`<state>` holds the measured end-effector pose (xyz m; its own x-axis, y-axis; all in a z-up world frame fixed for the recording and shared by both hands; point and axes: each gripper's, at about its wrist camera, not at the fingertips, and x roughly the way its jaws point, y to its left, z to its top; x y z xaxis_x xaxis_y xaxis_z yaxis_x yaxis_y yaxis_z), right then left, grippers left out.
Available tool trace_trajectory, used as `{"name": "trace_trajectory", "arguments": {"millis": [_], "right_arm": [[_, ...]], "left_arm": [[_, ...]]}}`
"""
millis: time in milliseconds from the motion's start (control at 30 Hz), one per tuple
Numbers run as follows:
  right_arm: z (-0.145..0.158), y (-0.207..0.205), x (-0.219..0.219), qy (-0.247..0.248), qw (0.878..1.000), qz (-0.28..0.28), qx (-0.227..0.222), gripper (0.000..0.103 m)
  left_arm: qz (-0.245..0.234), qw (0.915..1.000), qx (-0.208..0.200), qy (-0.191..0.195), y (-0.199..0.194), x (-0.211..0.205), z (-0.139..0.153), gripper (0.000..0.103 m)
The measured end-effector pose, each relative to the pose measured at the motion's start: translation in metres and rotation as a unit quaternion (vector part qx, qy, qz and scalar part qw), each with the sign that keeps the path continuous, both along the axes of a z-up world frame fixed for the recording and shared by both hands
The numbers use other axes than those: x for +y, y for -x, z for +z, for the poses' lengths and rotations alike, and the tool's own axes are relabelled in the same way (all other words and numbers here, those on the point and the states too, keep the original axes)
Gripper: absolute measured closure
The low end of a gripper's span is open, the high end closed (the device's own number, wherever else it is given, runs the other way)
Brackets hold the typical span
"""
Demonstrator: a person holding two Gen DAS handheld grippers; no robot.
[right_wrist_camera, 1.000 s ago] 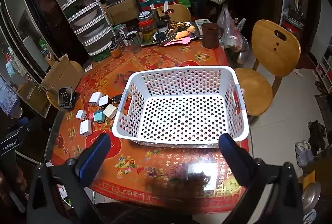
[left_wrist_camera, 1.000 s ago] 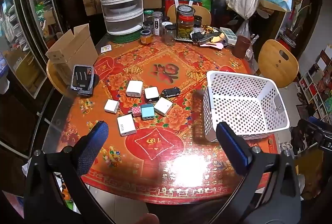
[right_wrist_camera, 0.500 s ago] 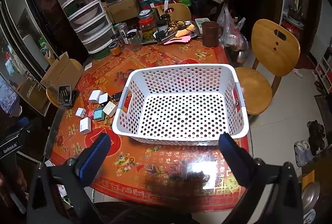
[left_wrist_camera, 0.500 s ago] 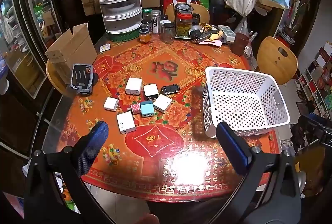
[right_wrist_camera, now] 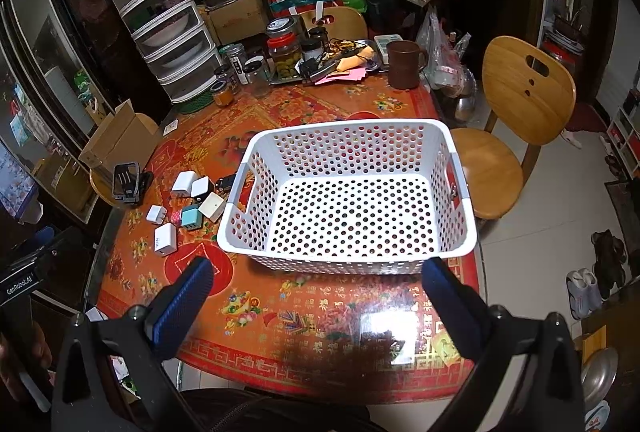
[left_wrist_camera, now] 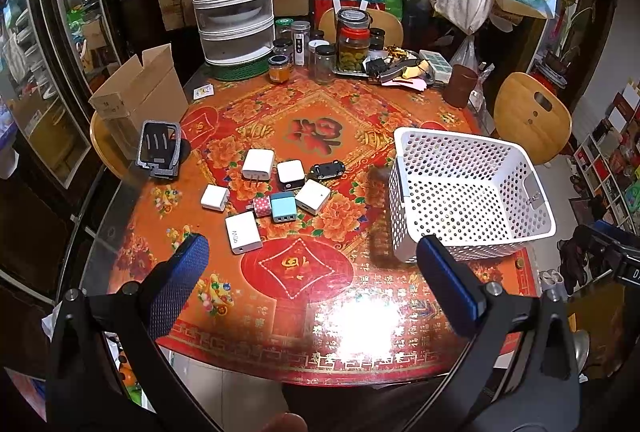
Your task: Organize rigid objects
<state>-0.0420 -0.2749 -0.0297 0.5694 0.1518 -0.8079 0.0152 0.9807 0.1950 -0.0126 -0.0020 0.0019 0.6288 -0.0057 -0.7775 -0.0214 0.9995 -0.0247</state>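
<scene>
From the left wrist, we see our left tool [left_wrist_camera: 308, 256] spread wide and holding nothing above the counter [left_wrist_camera: 320, 312]. The chargers [left_wrist_camera: 276, 188] all lie clustered beside the basket [left_wrist_camera: 472, 192], none inside.

From the right wrist, our right tool [right_wrist_camera: 316, 278] gapes wide too, hovering before the bare basket [right_wrist_camera: 348, 256]. We judge nothing sorted yet; every charger remains to move.

white basket [right_wrist_camera: 348, 260], chargers [right_wrist_camera: 188, 208] beside, tool [right_wrist_camera: 316, 288] spread
</scene>
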Motion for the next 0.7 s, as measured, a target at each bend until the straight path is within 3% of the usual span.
{"name": "trace_trajectory", "arguments": {"millis": [700], "right_arm": [[0.0081, 0.0047, 0.001, 0.0, 1.0, 0.002, -0.003, 0.0]], "left_arm": [[0.002, 1.0, -0.003, -0.001, 0.0038, 0.003, 0.0015, 0.001]]}}
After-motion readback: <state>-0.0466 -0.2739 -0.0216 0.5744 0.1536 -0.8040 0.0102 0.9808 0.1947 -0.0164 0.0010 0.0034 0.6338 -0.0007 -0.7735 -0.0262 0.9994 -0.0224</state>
